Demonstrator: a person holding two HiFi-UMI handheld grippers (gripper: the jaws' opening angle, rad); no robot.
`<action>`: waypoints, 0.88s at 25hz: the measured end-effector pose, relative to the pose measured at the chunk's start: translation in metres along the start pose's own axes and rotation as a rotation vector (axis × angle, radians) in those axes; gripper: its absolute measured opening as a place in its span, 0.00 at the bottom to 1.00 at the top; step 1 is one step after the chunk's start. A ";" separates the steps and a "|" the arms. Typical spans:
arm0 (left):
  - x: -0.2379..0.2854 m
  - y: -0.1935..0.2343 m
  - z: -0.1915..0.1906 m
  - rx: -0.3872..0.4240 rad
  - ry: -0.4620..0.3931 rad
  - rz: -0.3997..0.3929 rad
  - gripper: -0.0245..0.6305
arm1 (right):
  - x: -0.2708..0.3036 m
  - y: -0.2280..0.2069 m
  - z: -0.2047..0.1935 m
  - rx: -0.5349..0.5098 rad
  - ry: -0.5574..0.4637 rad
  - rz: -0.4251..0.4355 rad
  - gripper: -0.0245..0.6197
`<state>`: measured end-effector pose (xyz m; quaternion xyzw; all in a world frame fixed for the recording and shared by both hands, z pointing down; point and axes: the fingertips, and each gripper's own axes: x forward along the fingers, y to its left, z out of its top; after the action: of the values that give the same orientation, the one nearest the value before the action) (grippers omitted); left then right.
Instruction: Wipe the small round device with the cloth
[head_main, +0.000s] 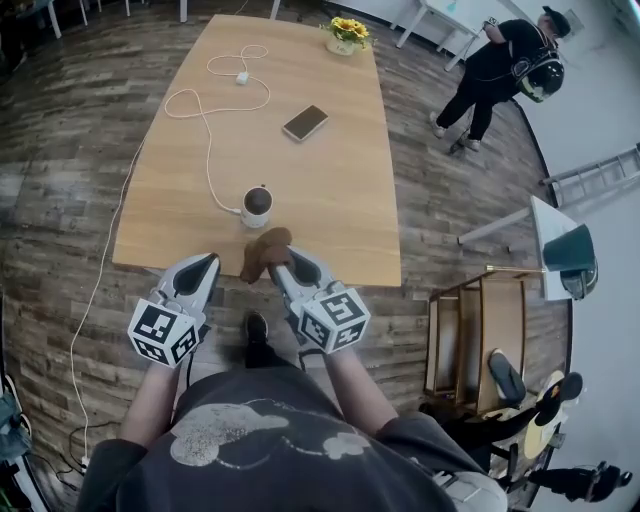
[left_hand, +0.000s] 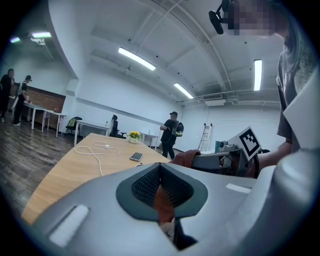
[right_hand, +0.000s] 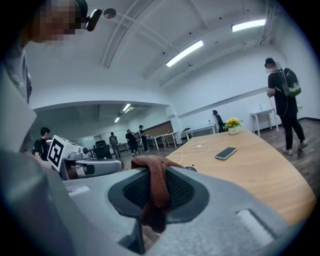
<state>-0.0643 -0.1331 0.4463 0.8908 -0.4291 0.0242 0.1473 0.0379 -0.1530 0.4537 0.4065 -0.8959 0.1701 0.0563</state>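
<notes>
Counter (head_main: 330, 200): long, light wood top with rounded corners, standing on a dark plank floor (head_main: 60, 180).
- Small round device (head_main: 257, 205): near end.
- White cable (head_main: 205, 120): looped, running to the device.
- Phone (head_main: 305, 123): flat, mid-counter.
- Pot of yellow flowers (head_main: 346, 36): far end.

open tabletop (head_main: 335, 190) right of device (head_main: 257, 205), cable (head_main: 208, 150) trailing left
</notes>
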 end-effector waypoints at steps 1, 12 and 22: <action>0.005 0.003 0.002 -0.003 -0.001 0.008 0.06 | 0.005 -0.003 0.004 -0.009 0.003 0.015 0.12; 0.037 0.035 0.013 -0.023 -0.014 0.119 0.06 | 0.081 -0.019 0.013 -0.027 0.096 0.190 0.12; 0.072 0.057 0.013 -0.020 -0.013 0.160 0.06 | 0.110 -0.061 -0.004 -0.019 0.168 0.202 0.12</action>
<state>-0.0642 -0.2248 0.4594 0.8523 -0.5001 0.0259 0.1509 0.0100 -0.2668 0.4992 0.2978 -0.9260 0.2000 0.1175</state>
